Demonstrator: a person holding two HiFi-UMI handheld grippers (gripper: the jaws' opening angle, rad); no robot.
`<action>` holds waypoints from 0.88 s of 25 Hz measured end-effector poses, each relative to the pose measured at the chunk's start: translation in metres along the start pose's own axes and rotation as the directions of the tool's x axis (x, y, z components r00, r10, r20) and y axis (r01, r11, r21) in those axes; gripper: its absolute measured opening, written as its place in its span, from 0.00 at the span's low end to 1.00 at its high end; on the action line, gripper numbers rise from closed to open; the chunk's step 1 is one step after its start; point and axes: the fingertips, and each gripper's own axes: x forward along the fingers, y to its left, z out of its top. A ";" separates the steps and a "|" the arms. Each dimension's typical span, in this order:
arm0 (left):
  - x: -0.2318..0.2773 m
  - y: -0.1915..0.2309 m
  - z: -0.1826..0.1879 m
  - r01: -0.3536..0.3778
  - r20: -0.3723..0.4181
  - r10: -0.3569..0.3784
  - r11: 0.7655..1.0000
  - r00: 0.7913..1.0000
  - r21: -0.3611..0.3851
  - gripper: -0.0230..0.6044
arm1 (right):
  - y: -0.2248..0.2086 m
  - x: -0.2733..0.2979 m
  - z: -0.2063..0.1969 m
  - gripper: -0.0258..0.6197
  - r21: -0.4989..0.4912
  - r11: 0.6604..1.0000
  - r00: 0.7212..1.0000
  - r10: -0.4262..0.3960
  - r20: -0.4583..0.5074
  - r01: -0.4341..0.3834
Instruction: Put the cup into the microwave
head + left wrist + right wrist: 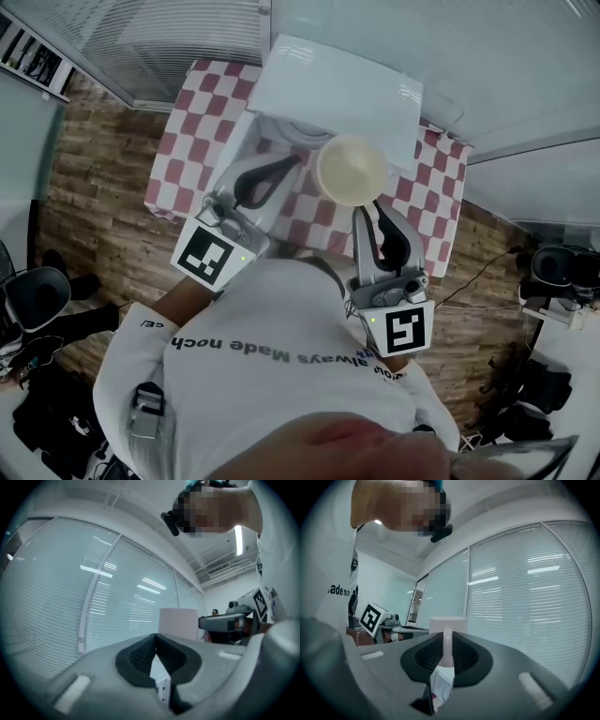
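Observation:
In the head view a cream cup (352, 169) is seen from above, held up in front of the white microwave (337, 94). My right gripper (368, 211) is shut on the cup's handle. The right gripper view shows that handle (447, 645) pinched between the black pads, with the cup body (447, 623) just beyond. My left gripper (292, 162) is raised beside the cup, to its left, shut and holding nothing. In the left gripper view the left gripper (156, 637) has its pads meeting at the tip, and the cup (178, 623) stands past them.
The microwave sits on a red-and-white checked table (183, 141) against windows with blinds (187, 37). Its door (234, 155) seems swung open to the left. Wood floor (103, 206) surrounds the table. Office clutter lies at the left and right edges.

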 end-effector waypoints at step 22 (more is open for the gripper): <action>0.038 -0.014 -0.041 -0.011 -0.064 0.008 0.999 0.998 -0.042 0.04 | -0.040 -0.018 -0.042 0.10 0.029 1.000 0.998 0.012 -0.061 -0.010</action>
